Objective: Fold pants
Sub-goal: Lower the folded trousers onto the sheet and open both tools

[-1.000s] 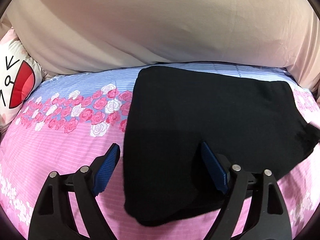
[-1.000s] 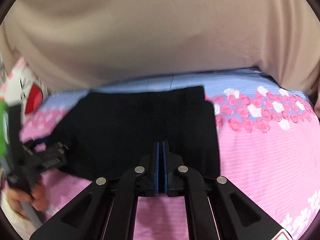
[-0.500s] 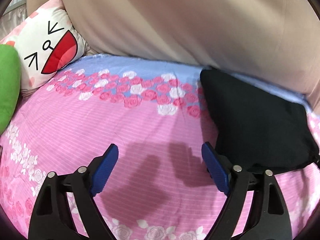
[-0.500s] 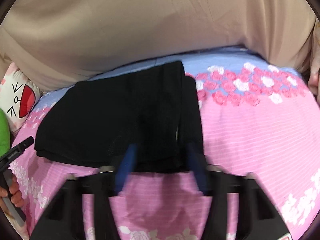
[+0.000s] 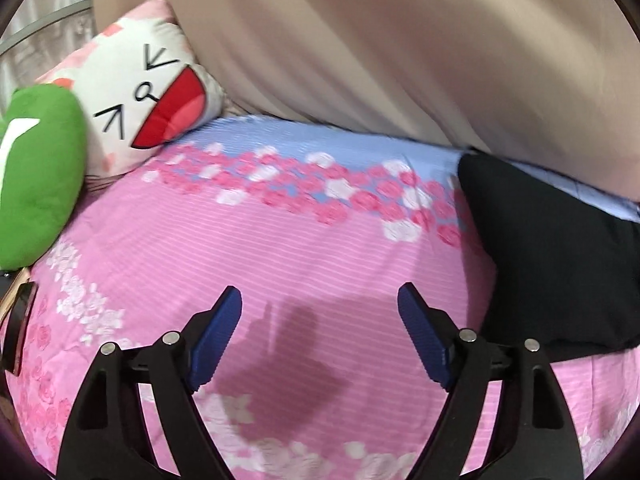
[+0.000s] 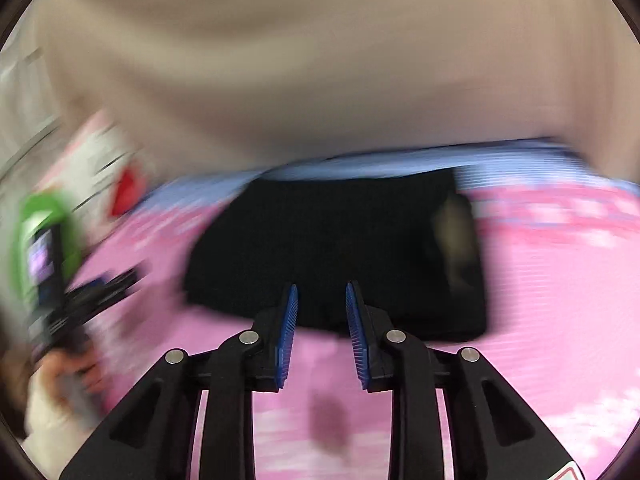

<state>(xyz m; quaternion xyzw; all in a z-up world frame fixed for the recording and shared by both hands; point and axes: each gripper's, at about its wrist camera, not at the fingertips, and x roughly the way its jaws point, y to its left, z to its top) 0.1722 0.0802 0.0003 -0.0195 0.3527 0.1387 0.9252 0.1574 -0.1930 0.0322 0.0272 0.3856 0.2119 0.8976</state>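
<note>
The black pants (image 6: 336, 252) lie as a compact folded block on the pink rose-print bedsheet (image 5: 280, 256), at 12 o'clock just beyond the right gripper (image 6: 321, 312) in its own view, and off at 3 o'clock in the left wrist view (image 5: 548, 264). A second ago the right tongs were pressed together at the near hem; since then they have let go, swung wider and just been closing part-way again, and now stand slightly apart with nothing between the blue pads, hovering over bare sheet short of the cloth. The left gripper (image 5: 320, 320) has swung off the garment: a second ago its spread jaws straddled the black fabric, now they are wide over plain sheet, empty, with the cartoon-face pillow (image 5: 148, 92) and a green plush (image 5: 36, 176) at 10 o'clock. The right view is motion-blurred, so the hem's exact edge is hard to read. Both tools clear of a neat, squared bundle suggests the last fold has been laid and released; what may remain is only smoothing, or nothing at all
</note>
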